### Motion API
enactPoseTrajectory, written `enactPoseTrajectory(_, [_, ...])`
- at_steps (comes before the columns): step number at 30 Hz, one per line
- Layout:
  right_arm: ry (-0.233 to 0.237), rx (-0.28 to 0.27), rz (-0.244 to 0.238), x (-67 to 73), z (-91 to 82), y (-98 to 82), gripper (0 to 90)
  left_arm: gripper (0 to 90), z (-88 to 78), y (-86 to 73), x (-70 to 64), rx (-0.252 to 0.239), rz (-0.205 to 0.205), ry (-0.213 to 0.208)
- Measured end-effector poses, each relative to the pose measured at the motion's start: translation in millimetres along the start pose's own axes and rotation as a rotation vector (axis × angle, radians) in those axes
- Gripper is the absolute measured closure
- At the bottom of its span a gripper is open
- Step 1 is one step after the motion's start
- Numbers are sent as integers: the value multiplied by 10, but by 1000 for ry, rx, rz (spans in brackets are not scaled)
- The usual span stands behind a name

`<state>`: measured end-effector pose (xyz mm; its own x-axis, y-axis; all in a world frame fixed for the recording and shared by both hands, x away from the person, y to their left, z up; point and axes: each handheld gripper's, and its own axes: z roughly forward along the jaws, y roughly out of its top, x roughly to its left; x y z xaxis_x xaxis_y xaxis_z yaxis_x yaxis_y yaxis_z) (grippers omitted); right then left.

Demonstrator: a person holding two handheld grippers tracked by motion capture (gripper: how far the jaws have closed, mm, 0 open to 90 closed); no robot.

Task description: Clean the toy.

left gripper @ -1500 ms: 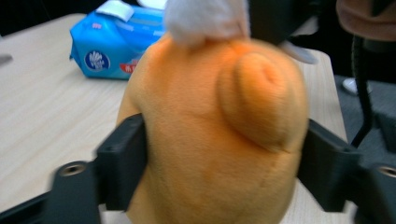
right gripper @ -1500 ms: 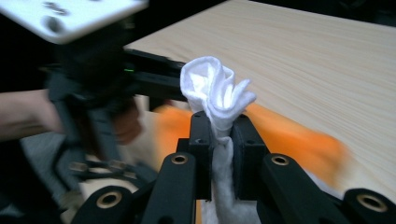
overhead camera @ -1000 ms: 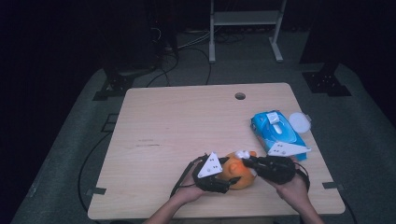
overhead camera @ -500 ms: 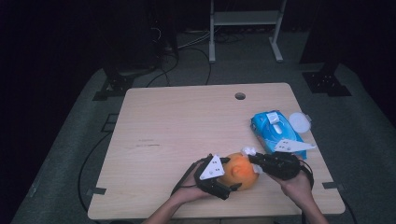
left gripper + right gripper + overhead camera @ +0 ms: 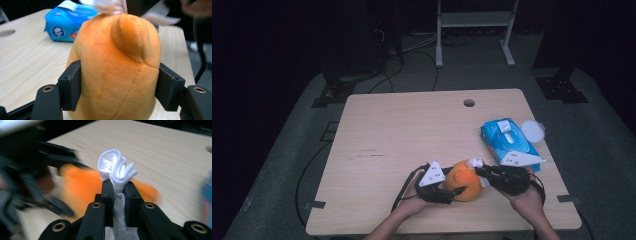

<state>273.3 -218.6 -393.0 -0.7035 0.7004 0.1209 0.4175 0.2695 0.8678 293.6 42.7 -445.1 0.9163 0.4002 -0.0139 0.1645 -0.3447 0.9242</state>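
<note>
High view shows your left claw (image 5: 455, 191) squeezing the orange plush toy (image 5: 464, 179) near the table (image 5: 402, 130) front edge, so hold steady while your right claw (image 5: 482, 171), pinching the white wipe (image 5: 474, 162), rubs gently.

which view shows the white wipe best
The right gripper view: the white wipe sits sharp and close, pinched in the right gripper. The high view shows it as a small white speck; the left gripper view catches a blurred edge.

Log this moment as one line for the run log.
left gripper: closed on orange plush toy | right gripper: pinching white wipe | wipes pack: behind, on table
</note>
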Motion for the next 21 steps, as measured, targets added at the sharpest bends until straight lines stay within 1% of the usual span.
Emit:
enactPoseTrajectory(1, [-10,9,41,-111,0,-66,801,321,-12,-16,78,-13,-64,-10])
enactPoseTrajectory(2, [-10,9,41,-111,0,-66,801,316,-12,-16,78,-13,-64,-10])
enactPoseTrajectory(3, [2,5,44,-91,2,-73,802,307,-1,-23,116,-20,-105,-15])
enactPoseTrajectory(4, [2,5,44,-91,2,-73,802,301,-1,-23,116,-20,-105,-15])
enactPoseTrajectory(5, [41,-4,17,33,19,-36,802,295,-1,-26,128,-19,-129,-8])
enactPoseTrajectory(6, [56,-5,2,86,29,-21,801,294,-1,-26,128,-19,-129,-8])
enactPoseTrajectory(7, [56,-5,2,86,29,-21,801,294,-6,-37,141,-24,-148,-7])
enactPoseTrajectory(8, [69,-4,-28,166,51,0,800,296,-15,-48,155,-29,-163,-10])
enactPoseTrajectory(9, [70,-5,-48,204,66,10,799,301,-27,-58,171,-32,-174,-15])
enactPoseTrajectory(10, [59,-10,-66,214,74,13,799,307,-38,-63,187,-38,-190,-17])
enactPoseTrajectory(11, [34,-4,-69,152,75,6,798,313,-48,-66,206,-38,-202,-20])
enactPoseTrajectory(12, [34,-4,-69,152,75,6,798,313,-48,-66,206,-38,-202,-20])
enactPoseTrajectory(13, [15,-4,-66,107,72,-6,798,313,-51,-69,218,-40,-213,-26])
enactPoseTrajectory(14, [-12,2,-40,17,64,-42,799,312,-49,-72,224,-43,-215,-35])
enactPoseTrajectory(15, [-35,14,11,-116,57,-115,799,304,-46,-71,219,-43,-206,-35])
enactPoseTrajectory(16, [-35,14,11,-116,57,-115,799,300,-46,-71,219,-43,-206,-35])
enactPoseTrajectory(17, [-46,23,30,-179,61,-148,799,289,-29,-64,195,-46,-194,-35])
enactPoseTrajectory(18, [-46,23,30,-179,61,-148,799,274,-29,-64,195,-46,-194,-35])
enactPoseTrajectory(19, [-44,25,32,-184,62,-145,800,274,-16,-54,171,-39,-165,-37])
enactPoseTrajectory(20, [-41,28,29,-163,64,-132,801,226,0,-41,148,-24,-141,-37])
enactPoseTrajectory(21, [-31,30,8,-93,66,-110,801,136,20,-34,121,-2,-113,-25])
